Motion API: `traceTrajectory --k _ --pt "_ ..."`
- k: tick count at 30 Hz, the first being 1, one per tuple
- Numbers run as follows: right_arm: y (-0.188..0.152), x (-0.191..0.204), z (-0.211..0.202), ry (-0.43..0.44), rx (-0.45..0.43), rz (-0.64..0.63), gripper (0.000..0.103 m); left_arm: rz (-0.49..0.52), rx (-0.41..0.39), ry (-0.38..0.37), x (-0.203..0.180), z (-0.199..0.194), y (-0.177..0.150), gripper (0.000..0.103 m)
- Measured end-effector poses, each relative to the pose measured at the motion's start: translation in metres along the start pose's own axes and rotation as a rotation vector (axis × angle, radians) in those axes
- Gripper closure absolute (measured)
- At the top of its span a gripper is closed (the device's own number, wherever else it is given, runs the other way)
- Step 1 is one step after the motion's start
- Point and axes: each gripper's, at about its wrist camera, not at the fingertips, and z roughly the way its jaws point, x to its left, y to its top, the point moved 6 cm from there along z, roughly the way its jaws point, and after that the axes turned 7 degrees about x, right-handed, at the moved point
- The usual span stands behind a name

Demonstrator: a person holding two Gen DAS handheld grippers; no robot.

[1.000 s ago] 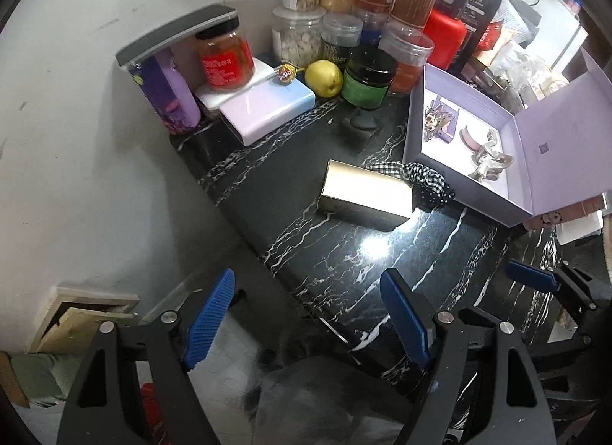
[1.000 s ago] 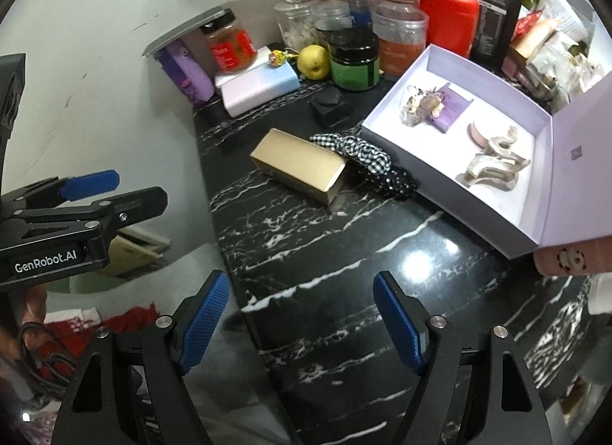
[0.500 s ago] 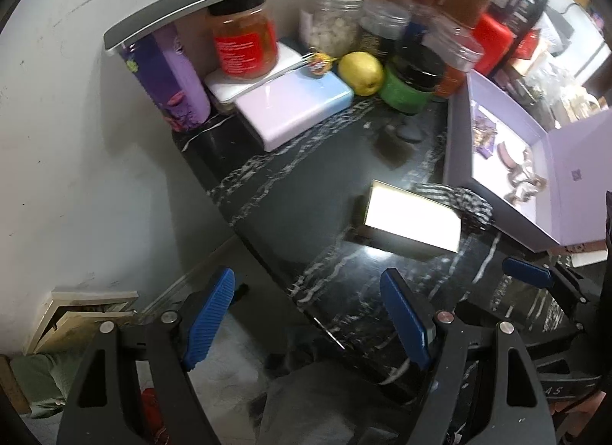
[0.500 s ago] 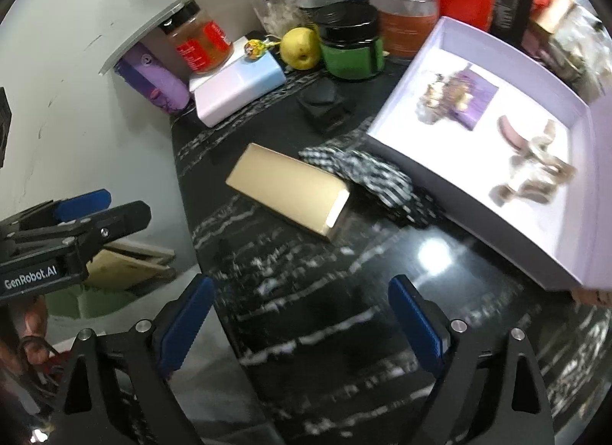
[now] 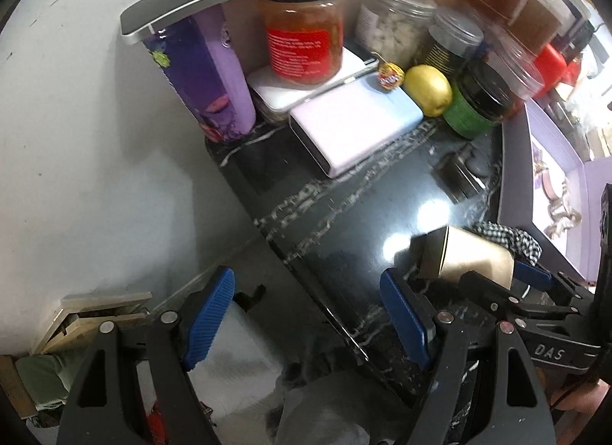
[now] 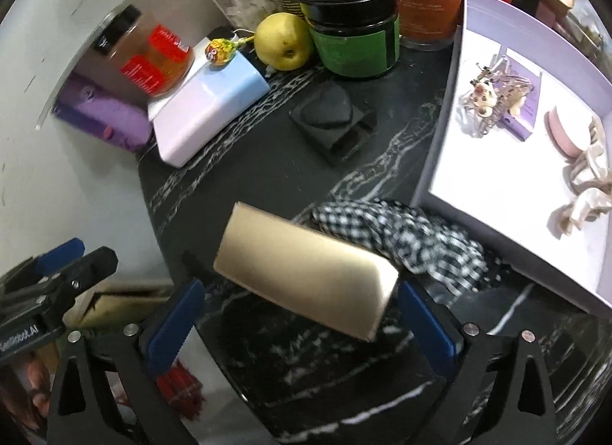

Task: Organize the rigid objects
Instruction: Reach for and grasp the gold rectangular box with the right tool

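Now | gold box point(image 6: 306, 273) between right tool point(image 6: 302, 320) jaws | untouched

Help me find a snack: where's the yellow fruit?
In the right wrist view, the yellow fruit sits at the counter's back, between the lollipop and the green jar.

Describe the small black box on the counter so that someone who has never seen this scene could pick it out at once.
Start at the open lilac box on the black marble counter. Just to its left, in front of the green-labelled jar, the small black box lies alone on the bare stone. It is the only all-black thing there, with a heart shape raised on its lid.
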Motion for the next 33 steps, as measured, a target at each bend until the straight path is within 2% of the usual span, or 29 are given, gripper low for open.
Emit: traceTrajectory --k 5,9,14,20,25,26,27,28,31,33 --pt "0.009 0.004 0.008 -0.041 -0.012 0.051 0.0 -0.018 -0.004 0.004 0.007 0.001 0.002 0.024" --pt "0.012 0.008 0.019 -0.074 0.012 0.054 0.0 -0.026 0.002 0.01 0.01 0.003 -0.002 0.024" --pt "0.006 0.007 0.027 -0.018 0.029 0.04 0.001 -0.027 0.011 0.004 0.007 0.003 -0.008 0.024" --pt "-0.011 -0.004 0.022 0.051 0.041 0.047 0.014 -0.012 0.004 -0.021 -0.005 -0.001 -0.01 0.024" --pt "-0.031 -0.01 0.022 0.051 0.067 0.043 0.018 0.032 -0.015 -0.005 -0.019 -0.008 -0.012 0.024" --pt "-0.035 -0.011 0.021 0.032 0.065 0.033 0.028 0.046 -0.021 0.006 -0.022 -0.009 -0.014 0.024" --pt "-0.037 -0.011 0.02 -0.005 0.057 0.022 0.031 0.053 -0.025 0.009 -0.024 -0.01 -0.015 0.024" --pt "-0.04 -0.013 0.019 -0.025 0.055 0.015 0.031 0.054 -0.027 0.003 -0.025 -0.011 -0.017 0.024" --pt "-0.048 -0.017 0.018 0.073 0.053 0.047 0.029 0.038 -0.018 -0.02 -0.025 -0.011 -0.02 0.024" --pt "-0.048 -0.02 0.015 0.063 0.044 0.04 0.015 0.031 -0.014 -0.023 -0.024 -0.009 -0.022 0.024"
